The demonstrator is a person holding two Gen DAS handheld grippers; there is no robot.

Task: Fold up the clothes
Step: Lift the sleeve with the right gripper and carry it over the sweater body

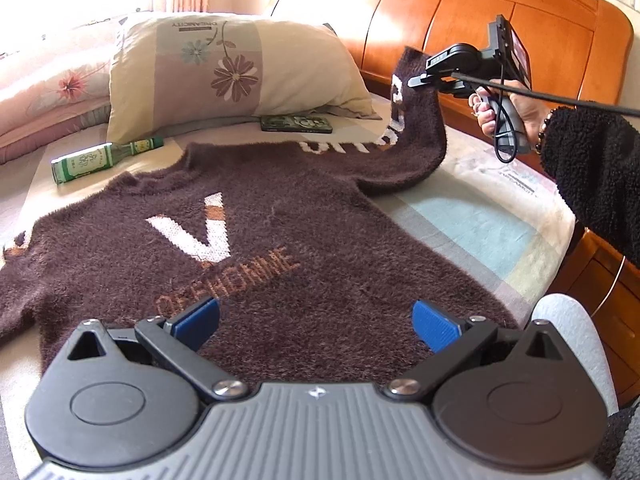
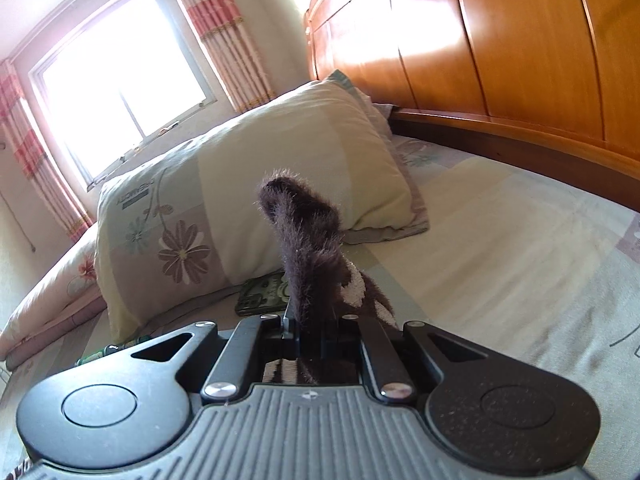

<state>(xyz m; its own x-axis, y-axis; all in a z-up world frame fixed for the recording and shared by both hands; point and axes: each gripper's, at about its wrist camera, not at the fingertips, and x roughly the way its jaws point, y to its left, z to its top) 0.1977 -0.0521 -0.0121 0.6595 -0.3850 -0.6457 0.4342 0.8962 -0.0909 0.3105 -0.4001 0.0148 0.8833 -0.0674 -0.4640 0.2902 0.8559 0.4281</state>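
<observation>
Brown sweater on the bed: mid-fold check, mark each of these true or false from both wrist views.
1. The right gripper is shut on the sweater sleeve, lifted off the bed. True.
2. The left gripper is clamped on the hem. False: its jaws stand open above the brown sweater, holding nothing.
3. A green bottle lies on its side near the pillow. True.
4. The sweater is already folded in half. False: its body lies spread flat, front up, with the white V showing.
5. A dark flat case lies on top of the pillow. False: it lies on the bed sheet in front of the pillow.
</observation>
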